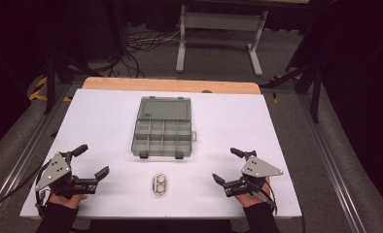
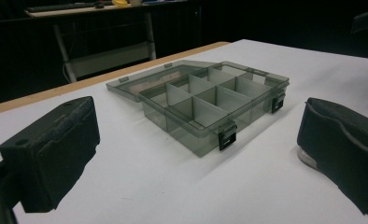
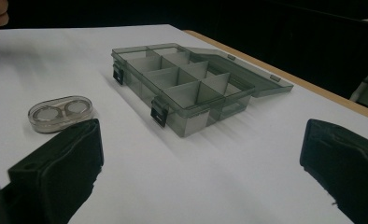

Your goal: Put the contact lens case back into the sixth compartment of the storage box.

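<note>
- High view: smoky-grey translucent plastic compartment box (image 1: pixel 161 127), lid laid open, mid white surface (image 1: pixel 97 116); small clear oval twin-well case (image 1: pixel 159 184) just before it, between left claw (image 1: pixel 93 162) and right claw (image 1: pixel 228 166).
- Left gripper view: jaws wide apart, empty.
- Right gripper view: jaws wide apart, empty (risk: slick, low case could skid if pinched off-centre).

Open compartment box (image 1: pixel 162 131), lid flat

White table (image 1: pixel 107 121) with wooden far edge, open compartment box (image 1: pixel 162 132) set mid-table, small clear oval case (image 1: pixel 159 184) laid nearer.
</note>
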